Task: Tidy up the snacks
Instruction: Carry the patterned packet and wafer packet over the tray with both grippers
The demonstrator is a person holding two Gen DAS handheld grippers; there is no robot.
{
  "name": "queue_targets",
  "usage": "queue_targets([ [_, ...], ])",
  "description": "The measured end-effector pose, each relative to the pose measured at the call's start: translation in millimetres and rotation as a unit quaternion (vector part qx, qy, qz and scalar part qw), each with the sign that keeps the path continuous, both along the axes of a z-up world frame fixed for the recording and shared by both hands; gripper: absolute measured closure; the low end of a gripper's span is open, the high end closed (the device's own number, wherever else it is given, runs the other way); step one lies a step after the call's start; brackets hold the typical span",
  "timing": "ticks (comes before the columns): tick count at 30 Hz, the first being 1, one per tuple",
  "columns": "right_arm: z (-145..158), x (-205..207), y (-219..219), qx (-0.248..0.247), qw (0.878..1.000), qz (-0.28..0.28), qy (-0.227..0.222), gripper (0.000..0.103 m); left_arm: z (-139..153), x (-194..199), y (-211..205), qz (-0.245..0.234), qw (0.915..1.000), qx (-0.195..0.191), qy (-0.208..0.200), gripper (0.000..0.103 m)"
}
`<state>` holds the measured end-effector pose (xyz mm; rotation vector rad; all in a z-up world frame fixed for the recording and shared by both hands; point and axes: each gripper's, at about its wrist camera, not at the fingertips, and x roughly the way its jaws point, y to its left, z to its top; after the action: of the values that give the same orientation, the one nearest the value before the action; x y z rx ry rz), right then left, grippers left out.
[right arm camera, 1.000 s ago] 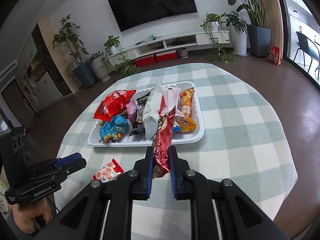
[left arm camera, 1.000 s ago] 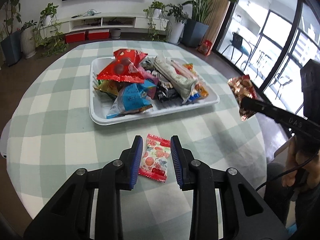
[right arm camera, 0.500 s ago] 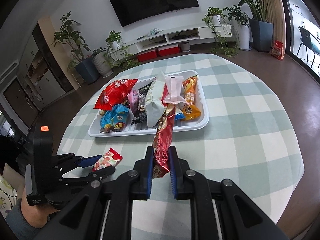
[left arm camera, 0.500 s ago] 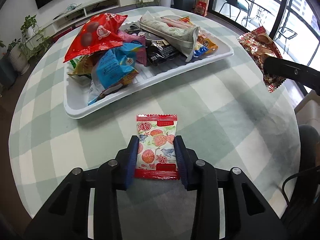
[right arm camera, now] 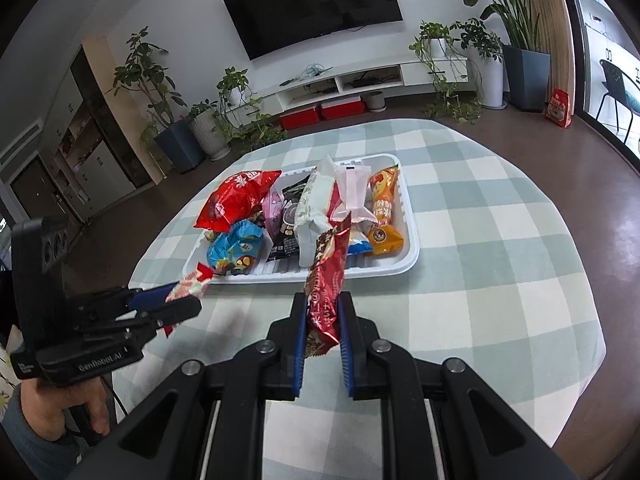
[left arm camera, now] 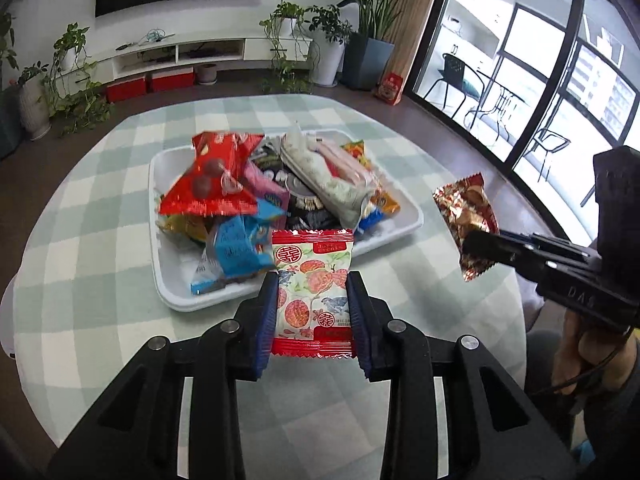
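Observation:
A white tray (left arm camera: 404, 232) holds several snack packets in the middle of the round checked table; it also shows in the right wrist view (right arm camera: 408, 256). My left gripper (left arm camera: 313, 280) is shut on a white and red fruit-print packet (left arm camera: 312, 292) and holds it above the table, just short of the tray's near rim. My right gripper (right arm camera: 323, 300) is shut on a red foil packet (right arm camera: 326, 280), held on edge above the table in front of the tray. That packet shows at the right of the left wrist view (left arm camera: 466, 220).
The green and white checked tablecloth (right arm camera: 480, 280) covers the round table. A TV unit, potted plants and glass doors stand beyond the table. The table edge falls away on all sides.
My left gripper has closed on the fruit-print packet and lifted it off the table toward the tray. My right gripper still holds the red foil packet and has barely moved.

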<state>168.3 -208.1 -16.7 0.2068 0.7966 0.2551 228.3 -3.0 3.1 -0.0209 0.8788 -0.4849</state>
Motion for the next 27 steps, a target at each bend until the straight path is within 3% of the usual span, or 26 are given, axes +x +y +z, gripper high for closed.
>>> queue_targets([
  [8,31,38,5,-0.023,0.999,0.019,-0.028,0.087,20,59,-18,0.015,0.9995,-0.024,-0.017,0.072],
  [12,34,76,5,-0.028,0.999,0.024,-0.017,0.087,15,86,-36,0.022,0.9995,-0.010,-0.021,0.072],
  [19,14,130,17,-0.052,0.997,0.057,0.018,0.087,-9,122,-49,0.043,0.9990,-0.005,-0.011,0.072],
  [27,-21,155,26,-0.075,0.993,0.080,0.051,0.087,-37,146,-52,0.054,0.9985,0.011,0.004,0.070],
])
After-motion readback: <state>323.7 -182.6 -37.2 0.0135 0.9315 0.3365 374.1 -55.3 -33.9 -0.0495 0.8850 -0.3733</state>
